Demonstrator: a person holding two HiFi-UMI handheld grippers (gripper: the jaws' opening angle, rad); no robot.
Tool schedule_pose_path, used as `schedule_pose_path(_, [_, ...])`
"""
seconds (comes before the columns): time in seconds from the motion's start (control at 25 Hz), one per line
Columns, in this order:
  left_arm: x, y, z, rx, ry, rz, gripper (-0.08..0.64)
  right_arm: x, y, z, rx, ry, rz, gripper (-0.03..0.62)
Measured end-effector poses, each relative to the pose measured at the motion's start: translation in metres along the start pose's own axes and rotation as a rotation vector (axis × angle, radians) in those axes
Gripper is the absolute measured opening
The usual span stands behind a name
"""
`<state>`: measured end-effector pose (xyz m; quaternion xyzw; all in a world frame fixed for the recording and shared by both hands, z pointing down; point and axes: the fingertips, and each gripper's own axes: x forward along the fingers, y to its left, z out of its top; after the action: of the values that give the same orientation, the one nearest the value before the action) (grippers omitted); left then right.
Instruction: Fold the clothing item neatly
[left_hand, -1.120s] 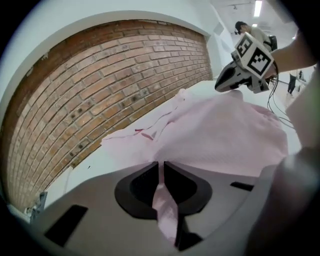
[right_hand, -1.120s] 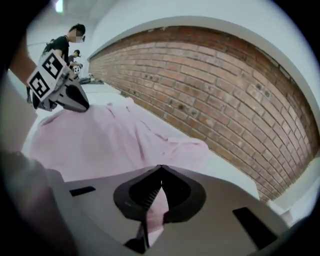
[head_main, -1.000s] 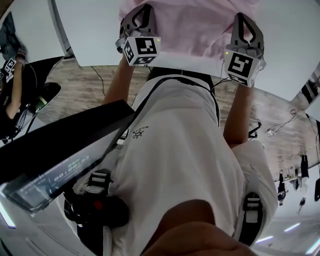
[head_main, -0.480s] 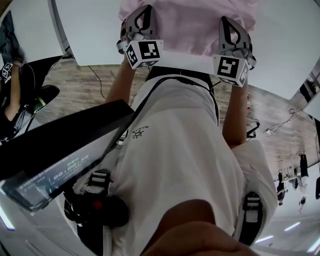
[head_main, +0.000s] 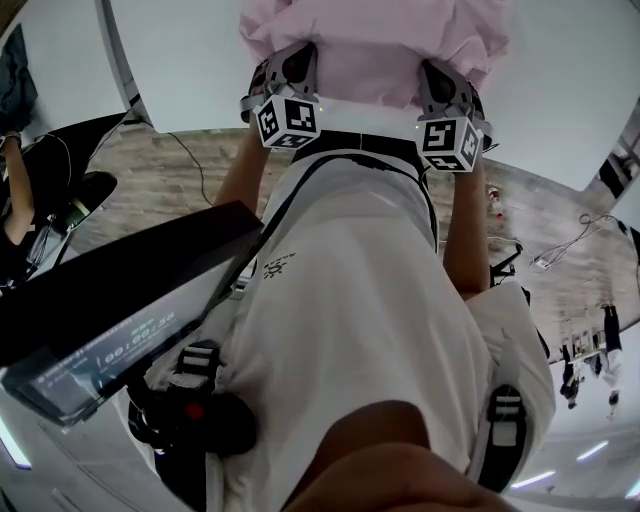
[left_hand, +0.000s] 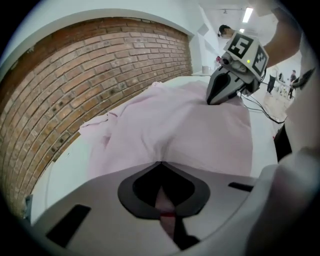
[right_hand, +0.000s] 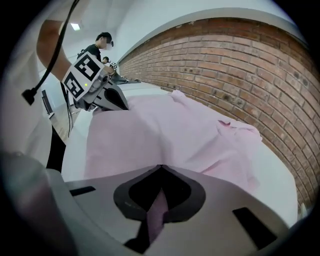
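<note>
Your left tongs (left_hand: 161, 164) have just closed onto the pink garment's (left_hand: 190, 125) near hem, and your right tongs (right_hand: 160, 167) pinch it too. From both, it runs away from you over the worktop (head_main: 190, 70), seemingly lengthwise.

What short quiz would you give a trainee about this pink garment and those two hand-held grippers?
1. True or false: the pink garment lies on a white table.
2. What stands behind the table? A brick wall; B window; C shelf.
3. Which pinches the garment: left gripper, right gripper, or both?
Key: 1 true; 2 A; 3 both, on its near edge; the left gripper's jaws have just been closing.
</note>
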<state>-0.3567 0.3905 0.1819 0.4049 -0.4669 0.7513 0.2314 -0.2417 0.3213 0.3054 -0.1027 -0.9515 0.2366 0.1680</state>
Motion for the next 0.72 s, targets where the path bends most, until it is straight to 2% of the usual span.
schedule_pose_path(0.4, [-0.016, -0.03, -0.023, -0.026, -0.005, -0.063, 0.002, -0.01, 0.029, -0.023, 0.038, 0.003, 0.043, 0.003])
schedule_pose_path(0.52, [-0.021, -0.037, -0.03, -0.001, -0.003, -0.069, 0.002, -0.011, 0.039, -0.027, 0.019, 0.007, 0.062, 0.003])
schedule_pose_path(0.72, [-0.034, -0.055, -0.038, 0.084, 0.058, -0.106, 0.002, -0.016, 0.045, -0.034, -0.004, 0.033, 0.092, 0.003])
